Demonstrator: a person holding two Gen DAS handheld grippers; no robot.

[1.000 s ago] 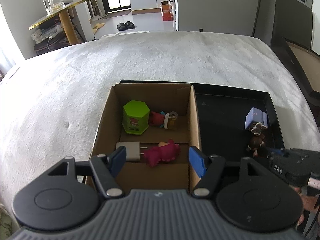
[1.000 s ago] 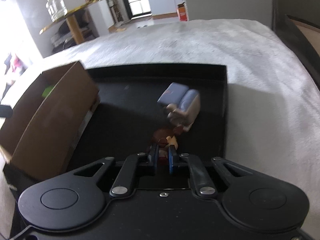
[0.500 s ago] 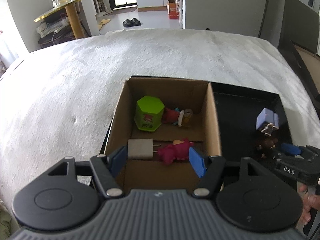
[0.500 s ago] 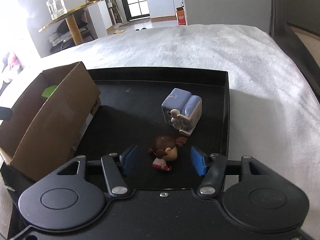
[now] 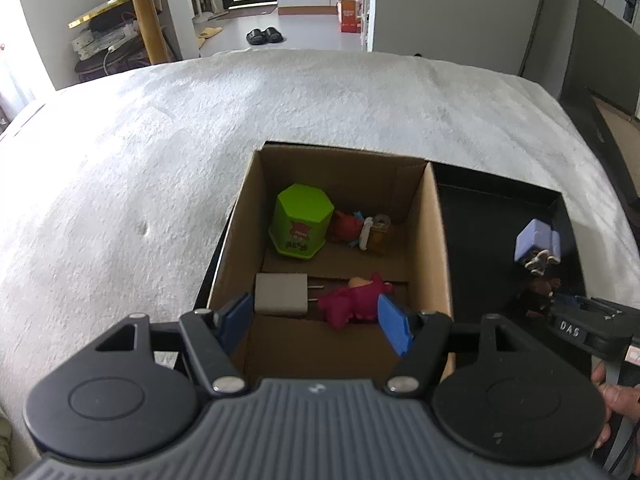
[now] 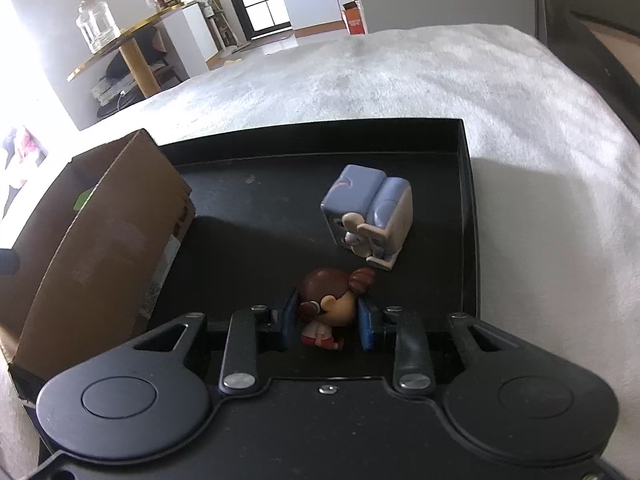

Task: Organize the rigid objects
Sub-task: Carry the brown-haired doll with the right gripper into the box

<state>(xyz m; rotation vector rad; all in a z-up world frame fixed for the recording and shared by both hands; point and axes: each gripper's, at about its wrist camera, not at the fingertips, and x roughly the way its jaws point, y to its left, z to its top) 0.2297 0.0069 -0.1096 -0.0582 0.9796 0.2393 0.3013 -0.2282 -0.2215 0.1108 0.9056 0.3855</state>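
Glass jar [image 6: 95, 30] (on gold table [image 6: 132, 34])

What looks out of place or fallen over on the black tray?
The brown-haired doll lies on its side on the black tray, between the right gripper fingers, whose jaws have just been closing. The lilac toy beside it is tipped askew. Both remain outside the cardboard box.

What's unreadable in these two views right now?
- Brown-haired figurine, right wrist view: whether the right hand-held gripper pads actually press it; their inner faces are hidden by its head.
- Same figurine, left wrist view: a dark, tiny blob.
- Cardboard box contents, right wrist view: hidden by its wall.
- Red toy beside the green container, left wrist view: too small to identify.
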